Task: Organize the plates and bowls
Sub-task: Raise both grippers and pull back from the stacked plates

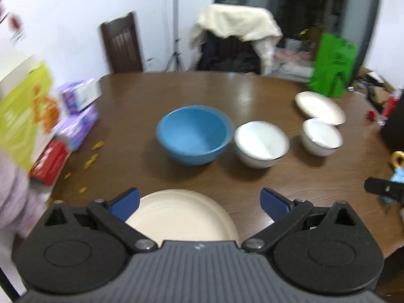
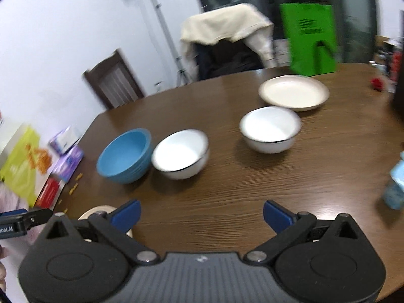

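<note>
our left gripper (image 1: pixel 199 203) is spread wide with nothing between its blue pads (image 1: pixel 125 203), hanging over a cream plate (image 1: pixel 181 217) at the near edge of the brown table (image 1: pixel 252 176). beyond that plate sits a blue bowl (image 1: pixel 194 133), and just to its right a white bowl (image 1: pixel 261 143), the two close enough that we cannot tell whether they touch. further right is a second white bowl (image 1: pixel 322 136), with a second cream plate (image 1: pixel 319 108) just behind it.

our right gripper (image 2: pixel 202 218) is likewise spread, pinching nothing, over bare wood. from its camera the blue bowl (image 2: pixel 125 156) and the first white bowl (image 2: pixel 180 153) sit rim to rim at the left, the other white bowl (image 2: pixel 270 130) stands apart to the right, and the far plate (image 2: pixel 294 92) lies behind it. the near plate (image 2: pixel 97 210) shows only as a sliver behind the left finger.

a green bag (image 1: pixel 332 64) stands at the far right edge, boxes (image 1: pixel 75 116) crowd the left edge, and a chair (image 1: pixel 122 43) and a cloth-draped chair (image 1: pixel 234 22) stand beyond the table.
</note>
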Tool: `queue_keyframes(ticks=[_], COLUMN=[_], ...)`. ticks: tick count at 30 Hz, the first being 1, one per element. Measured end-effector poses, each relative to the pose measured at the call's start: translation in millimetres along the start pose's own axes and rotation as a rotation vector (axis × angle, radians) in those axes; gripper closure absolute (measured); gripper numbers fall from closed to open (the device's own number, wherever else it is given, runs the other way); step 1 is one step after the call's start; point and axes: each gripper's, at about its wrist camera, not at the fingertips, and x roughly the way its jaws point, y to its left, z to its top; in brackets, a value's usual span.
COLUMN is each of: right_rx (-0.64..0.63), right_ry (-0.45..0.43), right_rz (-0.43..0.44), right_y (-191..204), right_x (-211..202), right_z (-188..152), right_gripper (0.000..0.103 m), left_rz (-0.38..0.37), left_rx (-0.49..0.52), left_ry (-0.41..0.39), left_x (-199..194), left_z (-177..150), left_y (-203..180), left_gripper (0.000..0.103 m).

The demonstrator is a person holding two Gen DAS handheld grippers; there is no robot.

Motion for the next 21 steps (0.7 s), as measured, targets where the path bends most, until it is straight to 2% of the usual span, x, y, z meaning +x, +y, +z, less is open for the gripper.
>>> queue_keyframes(ticks=[4, 7, 10, 15, 21], right_rx=[0.021, 0.004, -0.018, -0.08, -0.138], right_ry=[-0.033, -0.018, 0.003, 0.036, 0.073], right_rz=[-0.069, -0.108, -0.116, -0.079, -0.038], right_y=[-22.1, -25.9, -23.6, -8.6, -11.9], right_x=[-32.1, -43.0, -42.9, -27.2, -18.7], right_z=[-2.7, -6.9, -7.8, -4.8, -1.8], right_gripper=[0.0, 0.0, 0.0, 0.0, 0.0], left_rz=[-0.081, -0.094, -0.067, -0.006, 0.066], left_rx=[0.004, -0.002, -0.013, -0.077, -0.131], left_ry=[-0.02, -0.024, -0.041, -0.043, -0.043], left_x=[-6.4, -11.2, -17.3, -25.8, -28.7], left_z=[-0.5, -9.6, -19.7, -28.1, -19.3], left_y=[-24.5, -29.2, -22.6, -5.9, -14.8], left_gripper=[0.0, 0.0, 0.0, 0.0, 0.0])
